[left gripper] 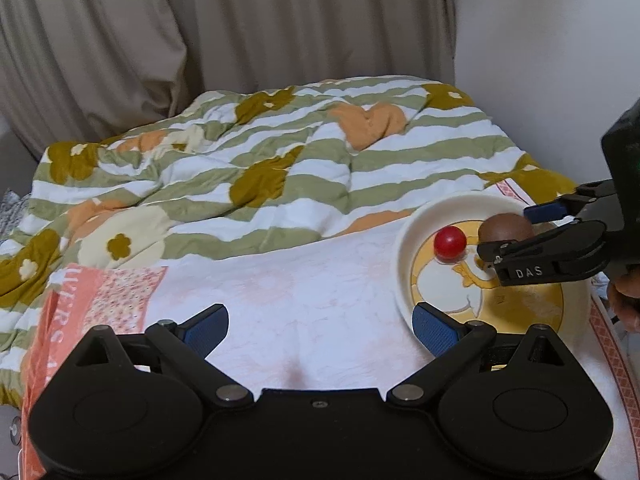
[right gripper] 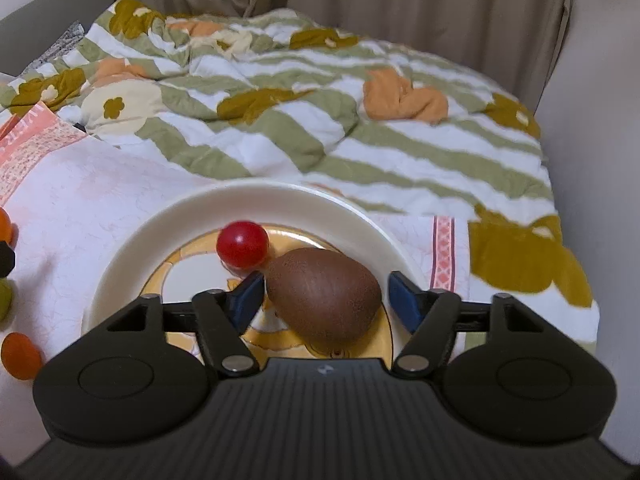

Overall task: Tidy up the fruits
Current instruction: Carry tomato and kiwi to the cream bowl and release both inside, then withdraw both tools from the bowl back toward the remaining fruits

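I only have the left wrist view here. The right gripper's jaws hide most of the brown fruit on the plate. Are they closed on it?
Observer: No. In the right wrist view the right gripper is open; the brown fruit lies between the jaws, with a gap on its right side.
Operator: Is it resting on the plate?
Observer: It looks so, on the yellow centre of the plate, close beside the red fruit.
Operator: Any fruit left off the plate?
Observer: Yes, an orange fruit lies on the cloth at the left edge of the right wrist view.
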Demonstrator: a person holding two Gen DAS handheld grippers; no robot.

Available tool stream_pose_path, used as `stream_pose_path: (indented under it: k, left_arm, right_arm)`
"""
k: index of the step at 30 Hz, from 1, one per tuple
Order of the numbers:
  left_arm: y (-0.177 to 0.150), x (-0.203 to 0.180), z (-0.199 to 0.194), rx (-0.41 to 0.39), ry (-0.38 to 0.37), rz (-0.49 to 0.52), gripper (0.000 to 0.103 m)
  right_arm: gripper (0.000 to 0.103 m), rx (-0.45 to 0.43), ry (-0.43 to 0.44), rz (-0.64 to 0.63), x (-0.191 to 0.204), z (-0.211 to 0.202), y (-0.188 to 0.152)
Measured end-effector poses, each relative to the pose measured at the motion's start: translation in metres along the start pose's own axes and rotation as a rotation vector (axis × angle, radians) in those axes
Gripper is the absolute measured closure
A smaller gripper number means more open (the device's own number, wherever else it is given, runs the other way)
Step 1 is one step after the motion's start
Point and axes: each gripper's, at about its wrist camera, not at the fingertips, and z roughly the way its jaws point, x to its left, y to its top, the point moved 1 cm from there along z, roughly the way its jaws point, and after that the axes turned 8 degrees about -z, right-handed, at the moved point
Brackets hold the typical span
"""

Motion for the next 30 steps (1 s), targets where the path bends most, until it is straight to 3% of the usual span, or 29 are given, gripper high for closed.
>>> stream_pose_path:
  k: [1, 9, 19, 23, 30]
  left_arm:
    - [0.000, 0.000, -0.002, 0.000, -0.001, -0.007, 0.003]
    - [-0.007, 0.002, -0.027, -0.010, -0.011, -0.033, 0.003]
    - [-0.022, 0.006, -0.095, -0.083, -0.066, -0.113, 0.003]
    - [-0.033, 0.010, -0.127, -0.121, -0.056, -0.132, 0.003]
    - [-0.060, 0.029, -0.177, -0.155, 0.015, -0.168, 0.003]
  right_arm:
    - [0.000, -0.013, -0.016, -0.006, 0.001, -0.002, 0.001]
    - [0.000, -0.042, -0.041, 0.012, 0.003, -0.038, -0.004]
    - [0.000, -0.093, -0.061, 0.098, 0.001, -0.132, -0.018]
    - [0.000, -0.120, -0.070, 0.076, 0.009, -0.172, -0.024]
    - [0.000, -0.164, -0.012, 0.102, 0.028, -0.218, -0.034]
